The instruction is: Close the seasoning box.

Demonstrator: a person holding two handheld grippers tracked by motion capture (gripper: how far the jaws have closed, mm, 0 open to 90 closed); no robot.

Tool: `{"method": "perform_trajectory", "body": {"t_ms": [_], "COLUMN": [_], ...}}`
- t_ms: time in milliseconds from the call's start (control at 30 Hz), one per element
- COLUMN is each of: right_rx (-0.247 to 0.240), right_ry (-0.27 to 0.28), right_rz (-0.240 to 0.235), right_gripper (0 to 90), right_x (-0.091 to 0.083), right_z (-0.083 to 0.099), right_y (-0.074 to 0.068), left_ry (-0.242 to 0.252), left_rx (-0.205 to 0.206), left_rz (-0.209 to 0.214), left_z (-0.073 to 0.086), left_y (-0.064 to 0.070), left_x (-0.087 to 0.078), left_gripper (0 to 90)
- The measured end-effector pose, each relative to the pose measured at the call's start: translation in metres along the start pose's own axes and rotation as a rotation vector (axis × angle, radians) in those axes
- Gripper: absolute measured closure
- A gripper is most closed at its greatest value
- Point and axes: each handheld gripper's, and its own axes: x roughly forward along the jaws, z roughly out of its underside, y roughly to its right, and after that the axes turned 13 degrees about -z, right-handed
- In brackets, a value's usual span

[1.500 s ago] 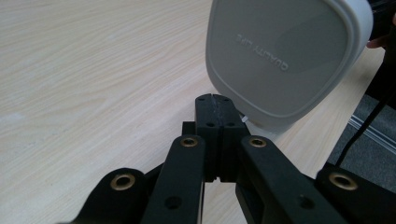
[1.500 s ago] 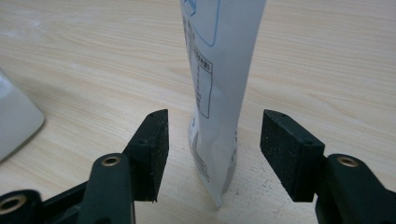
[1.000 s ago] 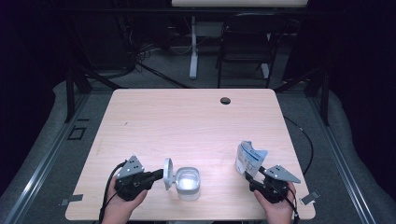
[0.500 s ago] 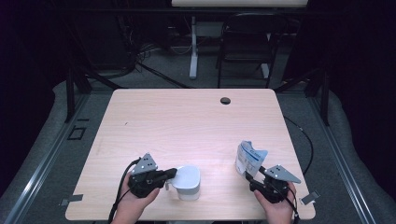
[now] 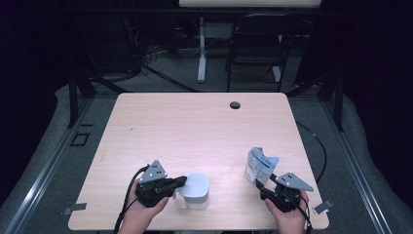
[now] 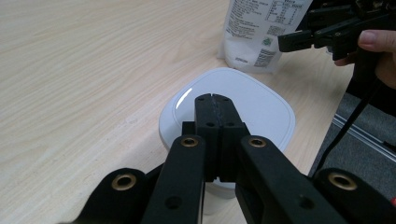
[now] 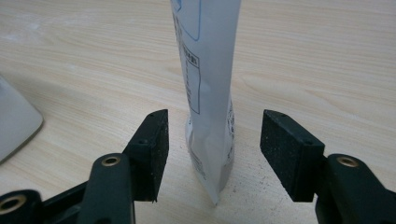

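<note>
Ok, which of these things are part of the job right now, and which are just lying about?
In the job:
- container, lid on it, left gripper shut above the lid
- pouch, upright, between the open jaws of the right gripper, not yet touched

Just there:
- black grommet at the table's far edge
- chair behind the table

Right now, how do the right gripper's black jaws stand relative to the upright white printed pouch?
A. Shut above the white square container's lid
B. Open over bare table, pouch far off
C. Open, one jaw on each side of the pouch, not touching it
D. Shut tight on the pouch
C: in the right gripper view, the right gripper stands open with a gap between each jaw and the upright white printed pouch.
</note>
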Motion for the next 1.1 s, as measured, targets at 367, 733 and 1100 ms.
{"method": "perform_trajectory", "body": {"t_ms": [367,733,1100], "right_rx": [-0.012,-0.019,-0.022], "right_ry": [-0.002,-0.008,-0.019], "right_rz": [-0.013,-0.013,-0.007], "right_gripper": [42.0,41.7,41.6], "right_x": [0.003,0.004,0.005], "right_z": [0.001,0.001,0.002], "right_y": [-0.002,-0.003,-0.004], "left_ry": [0.011,-0.04,-0.046], "left_rx": [-0.046,-0.118,-0.209], "left_rz": [-0.058,-0.141,-0.207], "left_z": [0.016,0.062,0.101], "left_y": [-0.027,-0.064,-0.094], "left_x": [-0.025,-0.04,-0.05], "left_gripper": [90.0,90.0,90.0]}}
